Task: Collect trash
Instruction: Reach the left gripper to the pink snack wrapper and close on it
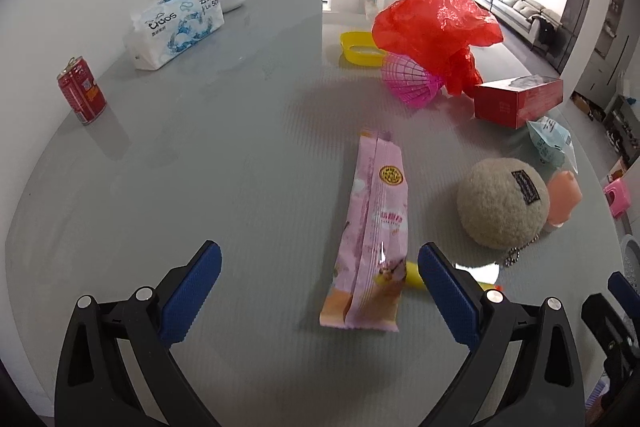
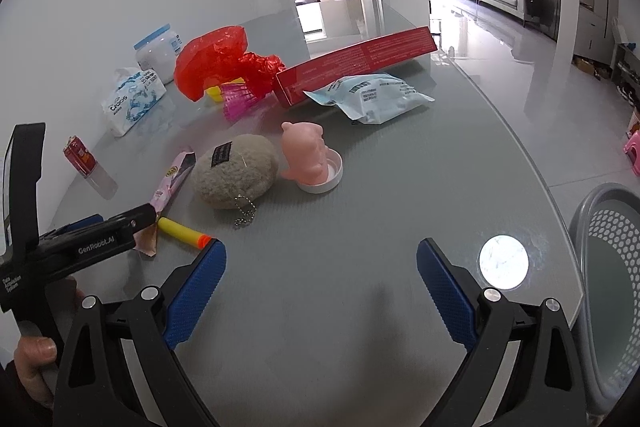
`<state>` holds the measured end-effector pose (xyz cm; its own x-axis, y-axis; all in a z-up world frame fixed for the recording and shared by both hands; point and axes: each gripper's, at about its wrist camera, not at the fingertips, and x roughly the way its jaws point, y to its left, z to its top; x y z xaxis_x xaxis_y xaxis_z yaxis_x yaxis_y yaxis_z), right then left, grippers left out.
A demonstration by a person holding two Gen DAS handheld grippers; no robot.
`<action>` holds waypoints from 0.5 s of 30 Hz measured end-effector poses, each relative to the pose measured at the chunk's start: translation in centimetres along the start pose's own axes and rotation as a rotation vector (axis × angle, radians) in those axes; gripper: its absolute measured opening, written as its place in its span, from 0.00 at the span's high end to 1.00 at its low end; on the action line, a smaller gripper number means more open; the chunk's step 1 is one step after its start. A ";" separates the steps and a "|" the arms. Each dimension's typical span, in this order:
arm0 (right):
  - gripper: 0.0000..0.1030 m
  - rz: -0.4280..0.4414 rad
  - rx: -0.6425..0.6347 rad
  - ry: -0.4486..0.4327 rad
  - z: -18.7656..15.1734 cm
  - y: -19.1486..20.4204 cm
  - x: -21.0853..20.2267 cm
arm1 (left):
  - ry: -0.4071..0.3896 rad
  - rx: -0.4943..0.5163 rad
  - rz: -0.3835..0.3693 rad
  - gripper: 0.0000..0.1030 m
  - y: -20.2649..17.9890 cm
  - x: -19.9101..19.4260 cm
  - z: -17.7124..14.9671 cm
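wrapper [image 1: 370, 235] lies flat, long axis pointing away between left gripper [image 1: 320, 291] fingers.

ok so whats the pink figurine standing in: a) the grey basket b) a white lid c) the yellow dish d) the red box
b: in the right wrist view the pink figurine stands upright in a shallow white lid on the table, beside the fuzzy beige ball.

Bright backlight — fisheye-warped edges
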<state>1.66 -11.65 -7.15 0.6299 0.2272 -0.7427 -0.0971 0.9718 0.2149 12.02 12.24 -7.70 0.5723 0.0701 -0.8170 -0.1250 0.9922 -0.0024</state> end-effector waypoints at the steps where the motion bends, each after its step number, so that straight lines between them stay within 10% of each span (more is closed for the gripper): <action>1: 0.11 0.001 -0.002 0.005 0.0 0.1 0.2 | 0.004 0.001 0.004 0.06 -0.1 0.4 0.4; 11: 0.11 0.008 -0.018 0.019 0.2 0.9 1.1 | 0.037 0.040 -0.019 0.09 -0.6 3.2 2.1; 15: 0.11 0.023 -0.046 0.028 0.2 1.6 1.5 | 0.022 0.048 -0.043 0.37 -0.6 3.0 2.1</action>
<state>2.59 -9.78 -7.77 0.6054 0.2504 -0.7555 -0.1470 0.9681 0.2031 15.50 12.04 -9.00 0.5583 0.0256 -0.8293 -0.0611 0.9981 -0.0103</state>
